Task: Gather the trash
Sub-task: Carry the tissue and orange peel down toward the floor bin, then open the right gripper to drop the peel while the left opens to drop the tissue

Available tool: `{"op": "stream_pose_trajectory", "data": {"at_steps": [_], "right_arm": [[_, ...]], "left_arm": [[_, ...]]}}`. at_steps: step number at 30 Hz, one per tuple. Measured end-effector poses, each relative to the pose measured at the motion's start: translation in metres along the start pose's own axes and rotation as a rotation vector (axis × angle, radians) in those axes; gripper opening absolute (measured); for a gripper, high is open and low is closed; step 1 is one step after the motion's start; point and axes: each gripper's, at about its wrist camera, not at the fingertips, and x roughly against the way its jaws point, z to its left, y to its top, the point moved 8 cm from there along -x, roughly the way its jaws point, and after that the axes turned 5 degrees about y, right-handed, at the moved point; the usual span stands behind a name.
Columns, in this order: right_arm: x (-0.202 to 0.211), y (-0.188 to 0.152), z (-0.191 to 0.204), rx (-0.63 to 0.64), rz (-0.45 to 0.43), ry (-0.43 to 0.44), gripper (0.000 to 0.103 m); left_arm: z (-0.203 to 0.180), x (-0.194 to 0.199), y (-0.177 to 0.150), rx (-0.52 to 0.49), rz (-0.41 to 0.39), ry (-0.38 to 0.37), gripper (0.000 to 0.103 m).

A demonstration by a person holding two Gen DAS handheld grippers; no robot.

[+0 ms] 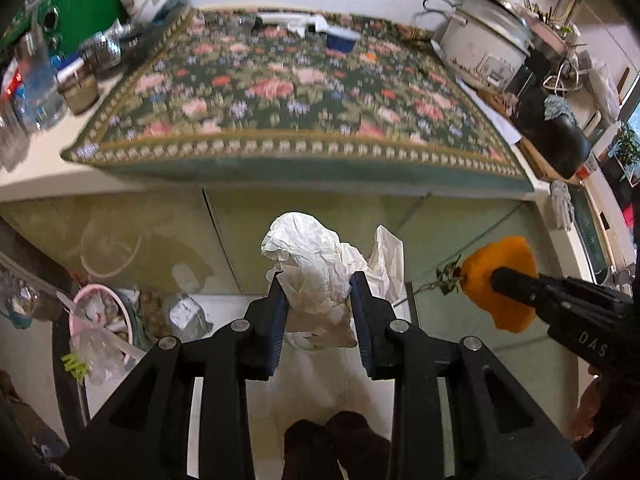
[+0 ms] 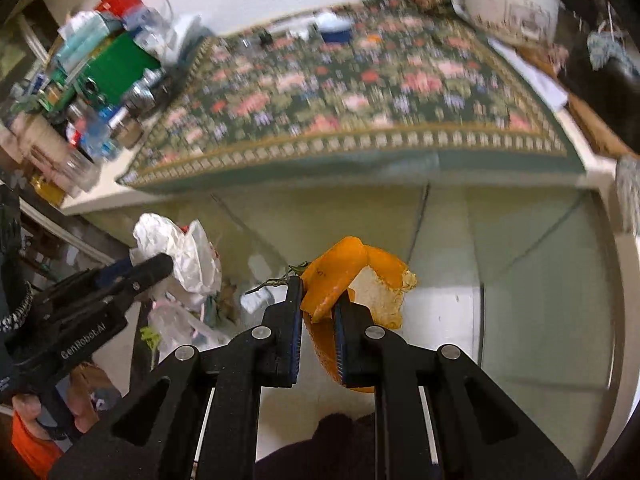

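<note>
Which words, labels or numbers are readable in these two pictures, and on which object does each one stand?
"DAS": white letters on the body of the right tongs; they run on out of sight.
"GenRoboAI": white letters on the body of the left tongs.
Rice cooker panel, green box, bottles: print too blurred to read.

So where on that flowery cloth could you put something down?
The middle and near edge of the floral cloth are bare. It is crowded at its left side with bottles and jars, and the rice cooker stands at its right.
</note>
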Motion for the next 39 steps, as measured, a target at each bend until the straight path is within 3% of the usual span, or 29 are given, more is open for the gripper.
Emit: {"op": "stream_pose_trajectory", "data": {"at_steps": [7,15,23,29,34,39], "right_arm": [[-0.054,-0.035,-0.034,-0.021,0.105,-0.025,0.013],[-0.154,-0.067,-0.078,0.002,0.215,0.006,0.013],[-0.246,-0.086,-0.096,0.063,0.298,0.042,0.016],[-0.272,-0.084,-0.099,0.083,0.309,0.085,0.021],[-0.274,-0.083,-0.113,0.094,0.299,0.050,0.021],[-0.270,-0.083,-0.131,0.054,0.301,0.032,0.021]], "left_arm": [[0.003,-0.068,-0.037,0.054,0.081,0.020,0.030],[0.023,-0.161,-0.093,0.137,0.154,0.087,0.030],[0.039,-0.245,-0.139,0.208,0.224,0.119,0.030],[0.037,-0.292,-0.149,0.220,0.239,0.109,0.030],[0.019,-0.331,-0.153,0.202,0.279,0.082,0.032],[-0.007,-0.358,-0.155,0.187,0.333,0.025,0.046]]}}
